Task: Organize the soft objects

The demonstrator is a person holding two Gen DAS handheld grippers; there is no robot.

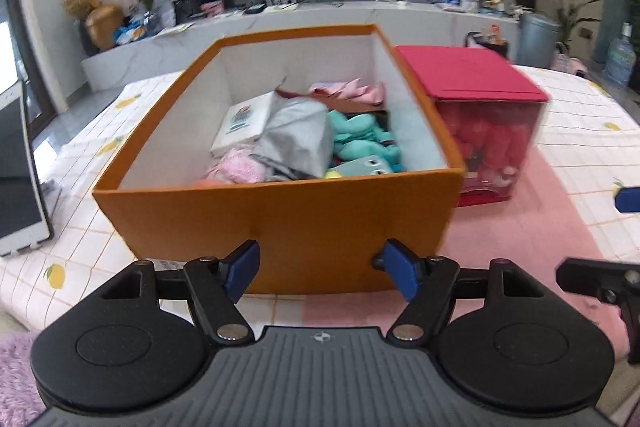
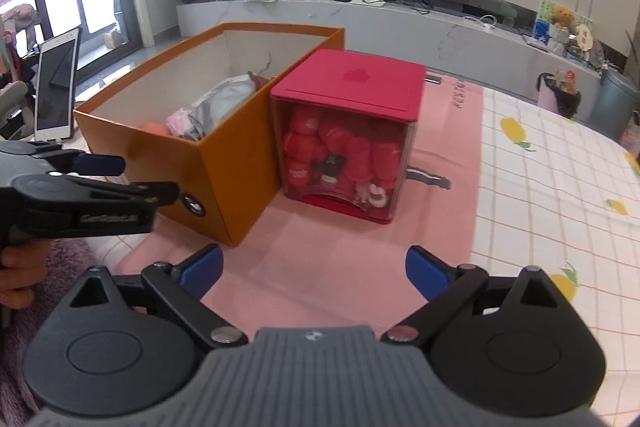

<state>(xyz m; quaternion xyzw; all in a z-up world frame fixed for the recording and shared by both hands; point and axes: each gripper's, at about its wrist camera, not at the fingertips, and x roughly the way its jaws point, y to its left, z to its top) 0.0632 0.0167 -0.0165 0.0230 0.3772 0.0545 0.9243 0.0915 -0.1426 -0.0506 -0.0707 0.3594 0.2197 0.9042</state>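
Observation:
An open orange box (image 1: 280, 223) stands on the table, also in the right wrist view (image 2: 224, 187). In it lie a grey cloth (image 1: 296, 135), a teal plush (image 1: 360, 143), a pink fluffy piece (image 1: 240, 167), pink fabric (image 1: 348, 93) and a white packet (image 1: 242, 125). A clear cube with a red lid (image 1: 472, 75) holds red plush toys (image 2: 340, 155) to the box's right. My left gripper (image 1: 318, 269) is open and empty before the box's near wall. My right gripper (image 2: 314, 269) is open and empty over the pink mat (image 2: 320, 251).
A tablet (image 2: 56, 87) stands at the table's left edge. The checked tablecloth (image 2: 552, 187) with lemon prints spreads to the right. A purple fluffy cloth (image 1: 16, 379) lies at the near left. A TV shelf with clutter runs behind the table.

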